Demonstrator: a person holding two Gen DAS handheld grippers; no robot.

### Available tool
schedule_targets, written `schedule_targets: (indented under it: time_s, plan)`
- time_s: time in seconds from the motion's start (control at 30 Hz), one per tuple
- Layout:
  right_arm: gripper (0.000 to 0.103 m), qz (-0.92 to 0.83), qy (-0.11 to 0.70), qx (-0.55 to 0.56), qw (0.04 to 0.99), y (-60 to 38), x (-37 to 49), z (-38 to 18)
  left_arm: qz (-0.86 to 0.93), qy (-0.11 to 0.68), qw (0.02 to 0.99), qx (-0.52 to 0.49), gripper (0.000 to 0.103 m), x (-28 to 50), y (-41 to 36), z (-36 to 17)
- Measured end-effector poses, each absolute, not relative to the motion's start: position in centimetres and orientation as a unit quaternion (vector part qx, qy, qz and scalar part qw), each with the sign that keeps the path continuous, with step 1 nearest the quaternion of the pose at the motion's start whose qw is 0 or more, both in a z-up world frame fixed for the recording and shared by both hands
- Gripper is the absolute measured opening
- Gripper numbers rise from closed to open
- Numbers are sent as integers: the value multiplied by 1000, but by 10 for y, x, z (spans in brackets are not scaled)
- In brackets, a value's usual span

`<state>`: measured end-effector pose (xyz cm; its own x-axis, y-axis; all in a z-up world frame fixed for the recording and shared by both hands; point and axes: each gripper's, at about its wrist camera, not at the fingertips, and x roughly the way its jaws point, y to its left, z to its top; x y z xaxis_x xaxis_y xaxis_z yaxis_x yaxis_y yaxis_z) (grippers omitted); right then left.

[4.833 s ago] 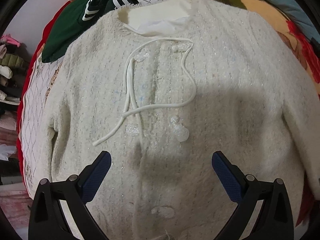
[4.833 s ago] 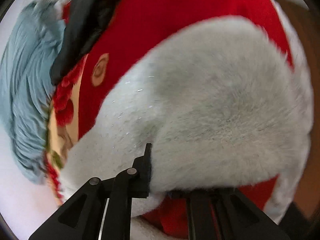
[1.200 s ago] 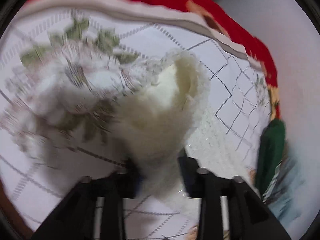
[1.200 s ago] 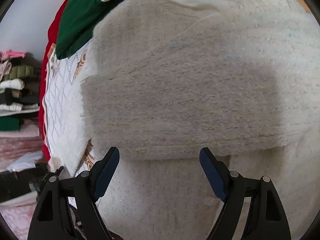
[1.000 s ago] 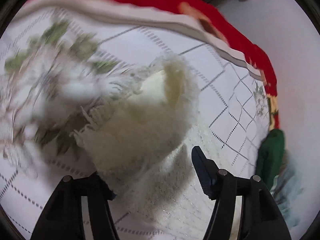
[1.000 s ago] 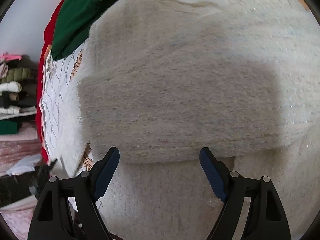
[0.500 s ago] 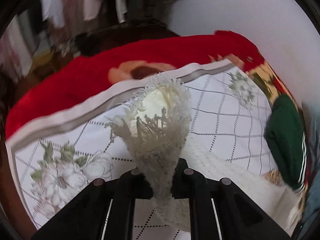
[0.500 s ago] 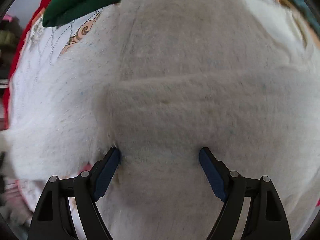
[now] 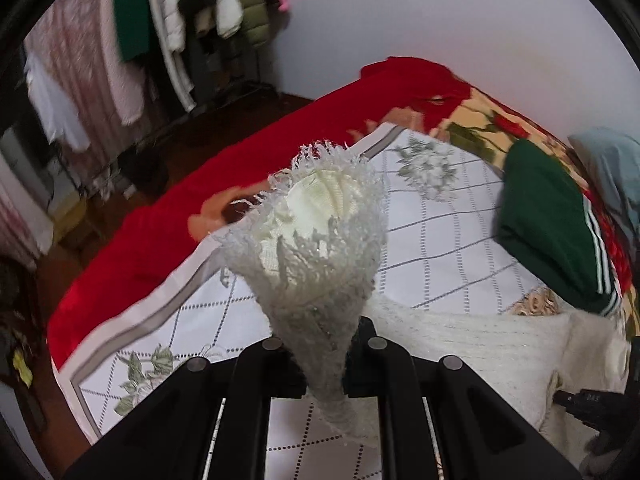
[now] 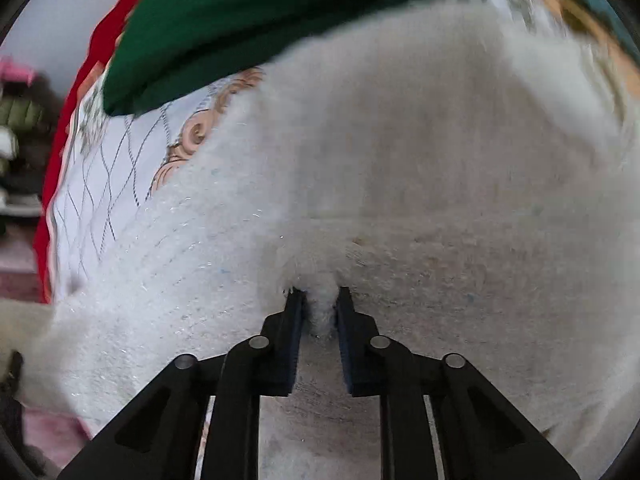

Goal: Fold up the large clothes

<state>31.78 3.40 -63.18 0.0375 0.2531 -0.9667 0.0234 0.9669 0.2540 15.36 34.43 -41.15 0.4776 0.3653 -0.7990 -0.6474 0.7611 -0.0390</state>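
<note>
A fuzzy cream-white cardigan (image 10: 400, 168) lies spread over the bed. My left gripper (image 9: 326, 356) is shut on the frayed cuff of its sleeve (image 9: 320, 240), which stands up above the white quilt as an open funnel. The rest of the cardigan (image 9: 480, 344) lies low on the right of the left wrist view. My right gripper (image 10: 320, 312) points down into the cardigan's body. Its jaws are closing, and a pinch of the fuzzy fabric bunches between the pads.
A white quilt (image 9: 440, 240) with a grid and flower print covers the bed, over a red blanket (image 9: 168, 240). A folded green garment (image 9: 552, 232) with white stripes lies beside the cardigan, also in the right wrist view (image 10: 240, 20). Hanging clothes on a rack (image 9: 160, 32) stand beyond the bed.
My left gripper closed on the sleeve cuff, lifted it off the quilt and rolled. My right gripper slid across the cardigan and its jaws came together on a fold of fabric.
</note>
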Motion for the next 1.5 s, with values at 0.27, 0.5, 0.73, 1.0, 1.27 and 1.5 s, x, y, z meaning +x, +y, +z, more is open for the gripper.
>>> schedule_targets:
  time_s: [0.27,0.5,0.73,1.0,1.27,1.5]
  plan:
    - [89,48,672,102,732,-51,285,-587,213,409,884,-79,8,190,244,-356]
    - [89,-8,675,88,732,-137,275,-586,72,410,909,-35,8,220,90,-331]
    - [90,-67,664,110,736,-247,274,-575,-50,448,892,-11,8,248,-60,-340]
    - [94,-150,649,144,732,-421,252,-560,-107,489,866,18,8,285,-185,-369]
    - [94,-172,643,199,719,-509,235,-564,-102,560,821,-33,39,309,-211,-430]
    - [94,-100,637,259,719,-491,240,-558,-81,563,821,-50,97,306,-184,-435]
